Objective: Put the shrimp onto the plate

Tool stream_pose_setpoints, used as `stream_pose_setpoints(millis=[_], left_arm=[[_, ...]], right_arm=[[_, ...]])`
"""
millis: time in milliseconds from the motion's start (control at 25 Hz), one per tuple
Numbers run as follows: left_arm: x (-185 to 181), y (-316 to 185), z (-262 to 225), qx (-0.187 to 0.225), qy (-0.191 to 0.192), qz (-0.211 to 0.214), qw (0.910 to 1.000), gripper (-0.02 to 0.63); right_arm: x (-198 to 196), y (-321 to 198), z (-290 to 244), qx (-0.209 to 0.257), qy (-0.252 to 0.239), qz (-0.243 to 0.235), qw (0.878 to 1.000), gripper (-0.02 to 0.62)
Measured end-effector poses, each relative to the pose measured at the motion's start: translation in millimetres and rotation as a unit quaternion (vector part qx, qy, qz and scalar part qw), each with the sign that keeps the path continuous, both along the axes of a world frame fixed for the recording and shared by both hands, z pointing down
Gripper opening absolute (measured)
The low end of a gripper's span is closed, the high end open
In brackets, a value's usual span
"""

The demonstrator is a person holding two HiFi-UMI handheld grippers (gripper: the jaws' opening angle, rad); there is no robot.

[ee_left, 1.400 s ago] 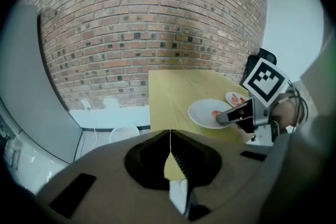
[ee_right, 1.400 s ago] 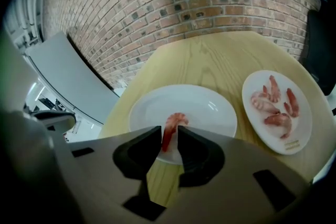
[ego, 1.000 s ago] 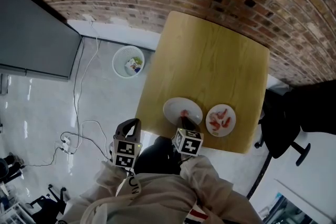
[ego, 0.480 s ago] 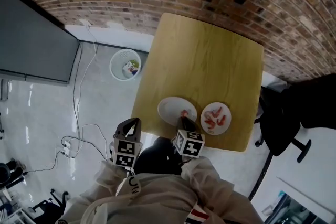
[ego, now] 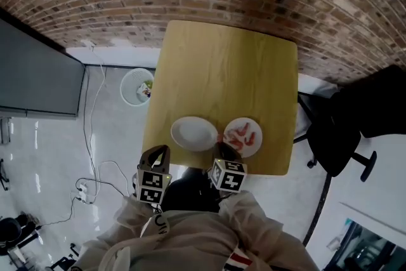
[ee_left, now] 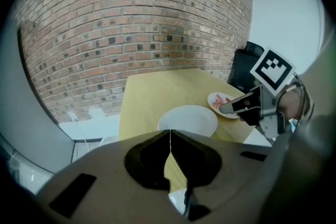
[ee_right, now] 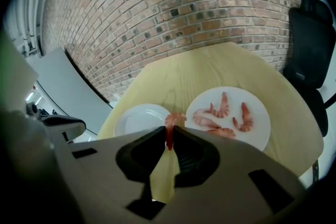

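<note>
The right tool (ee_right: 169,134) was clamped on one shrimp (ee_right: 174,120). Its jaws had just been closing, and the red tail end sat pinched between them while the pale curled body stuck out past the tips toward the far side.

That held shrimp hung above the counter (ee_right: 210,68), roughly over the narrow gap between two plates lying side by side near the near edge. The empty plate (ee_right: 137,119) lay just to its left. The plate on the right (ee_right: 257,113) carried four more shrimp (ee_right: 223,106).

The coming move therefore looked like a short sideways carry with a small lowering, not a reach. If the empty plate was the target, as its bareness suggested, the tool needed to go left and slightly far. The task sentence alone did not settle which plate was meant.

The left tool (ee_left: 170,132) was fully closed on nothing. It was held off the near left of the counter, farther from both plates than the right one.
</note>
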State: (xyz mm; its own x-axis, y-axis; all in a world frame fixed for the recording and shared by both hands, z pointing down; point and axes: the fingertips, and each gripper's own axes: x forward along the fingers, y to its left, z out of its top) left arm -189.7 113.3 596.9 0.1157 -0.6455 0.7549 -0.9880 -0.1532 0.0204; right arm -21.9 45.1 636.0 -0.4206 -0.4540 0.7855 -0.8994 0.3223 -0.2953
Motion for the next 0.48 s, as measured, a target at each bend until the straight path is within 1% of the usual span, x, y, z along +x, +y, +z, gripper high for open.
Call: stream_pose_setpoints(millis=[480], left_arm=[[78, -41, -2, 0.005, 0.0, 0.058, 0.9983, 0.011]], right_arm=[[93, -21, -3, 0.005, 0.005, 0.064, 0.998, 0.066]])
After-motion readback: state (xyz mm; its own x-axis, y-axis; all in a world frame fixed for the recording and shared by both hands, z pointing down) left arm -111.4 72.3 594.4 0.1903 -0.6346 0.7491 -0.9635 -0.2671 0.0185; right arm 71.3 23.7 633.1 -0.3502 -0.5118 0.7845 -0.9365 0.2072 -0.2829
